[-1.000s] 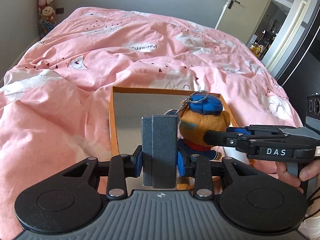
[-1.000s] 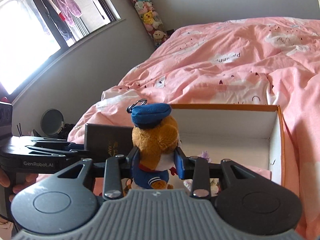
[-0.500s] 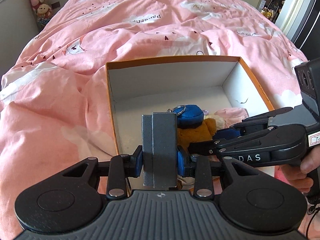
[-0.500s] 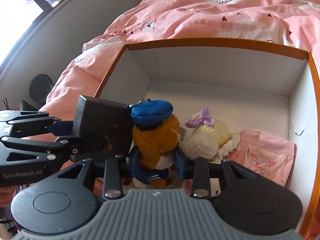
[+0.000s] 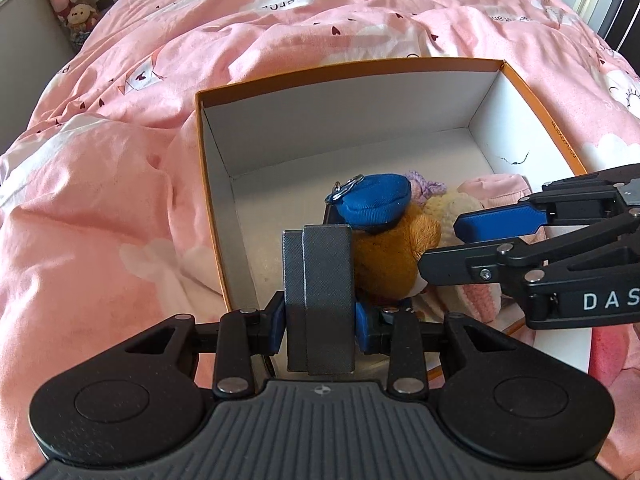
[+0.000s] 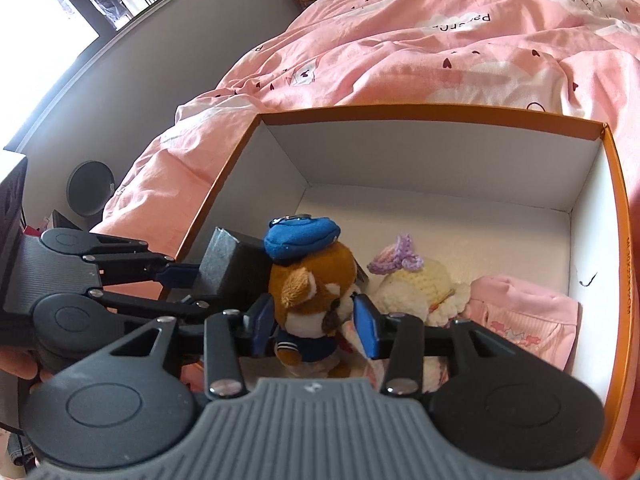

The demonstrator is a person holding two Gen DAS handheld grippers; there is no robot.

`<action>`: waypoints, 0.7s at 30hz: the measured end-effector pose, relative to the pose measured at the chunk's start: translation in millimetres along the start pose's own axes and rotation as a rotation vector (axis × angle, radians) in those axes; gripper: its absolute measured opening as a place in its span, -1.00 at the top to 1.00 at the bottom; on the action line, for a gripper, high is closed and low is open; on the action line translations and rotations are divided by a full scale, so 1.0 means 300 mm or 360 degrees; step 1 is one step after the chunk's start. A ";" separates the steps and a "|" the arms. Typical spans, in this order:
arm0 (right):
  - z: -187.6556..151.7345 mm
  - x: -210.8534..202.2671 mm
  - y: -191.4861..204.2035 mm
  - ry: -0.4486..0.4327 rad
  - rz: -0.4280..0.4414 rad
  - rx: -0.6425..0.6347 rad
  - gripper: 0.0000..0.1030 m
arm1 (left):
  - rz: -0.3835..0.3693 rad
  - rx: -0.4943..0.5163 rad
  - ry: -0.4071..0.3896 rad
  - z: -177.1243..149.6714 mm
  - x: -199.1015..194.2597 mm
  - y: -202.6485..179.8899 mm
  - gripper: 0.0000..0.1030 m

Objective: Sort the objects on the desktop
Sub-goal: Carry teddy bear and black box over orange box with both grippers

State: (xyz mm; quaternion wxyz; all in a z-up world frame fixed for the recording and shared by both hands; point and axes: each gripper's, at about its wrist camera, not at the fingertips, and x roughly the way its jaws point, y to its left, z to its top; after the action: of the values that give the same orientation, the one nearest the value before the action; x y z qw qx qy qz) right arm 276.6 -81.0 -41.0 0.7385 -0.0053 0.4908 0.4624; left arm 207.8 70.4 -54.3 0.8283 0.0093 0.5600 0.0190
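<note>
An open cardboard box (image 5: 524, 92) with an orange rim and white inside sits on a pink quilt (image 5: 120, 160). Both grippers reach down into its near end.

The left gripper (image 5: 319, 316) pinches a dark grey case (image 5: 318, 280) between its blue pads. The case stands upright in the grip, over the near left part of the box floor. In the right wrist view the same case (image 6: 228, 264) shows at about 9 o'clock from the plush bear, just beside it.

The right gripper (image 6: 314, 320) sits around a brown plush bear (image 6: 312, 292) in a blue cap and blue sailor top. Its jaws are opening — the bear is between the blue pads, with a gap showing on the right pad's side. The bear stands on the box floor, roughly upright.

At about 2 o'clock from the bear lies a cream crocheted toy (image 6: 416, 284) with a purple bow, touching it or nearly so. Further right — near 3 o'clock, against the right wall — lies a folded pink cloth item (image 6: 528, 316).

In the left wrist view the right gripper (image 5: 444, 244) comes in from 3 o'clock, its fingertips beside the bear (image 5: 392, 256).
</note>
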 end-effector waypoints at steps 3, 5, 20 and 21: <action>-0.004 -0.004 0.004 -0.0015 -0.0002 -0.0014 0.07 | 0.0013 0.0006 0.0014 0.001 0.008 -0.008 0.24; -0.003 -0.012 0.008 -0.0044 0.0005 -0.0040 0.07 | 0.0017 0.0008 0.0016 0.002 0.007 -0.011 0.15; 0.103 0.137 -0.004 -0.0013 0.0004 -0.0041 0.20 | 0.0034 0.0010 -0.0057 0.000 -0.030 0.017 0.18; 0.108 0.146 0.001 -0.0018 -0.0005 -0.0059 0.19 | 0.0041 0.0014 -0.0069 0.000 -0.034 0.019 0.18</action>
State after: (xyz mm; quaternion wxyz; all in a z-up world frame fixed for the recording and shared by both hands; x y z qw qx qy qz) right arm 303.6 -36.3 -55.9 0.7417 -0.0172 0.4780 0.4702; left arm 203.9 75.7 -44.8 0.8398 0.0204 0.5419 0.0271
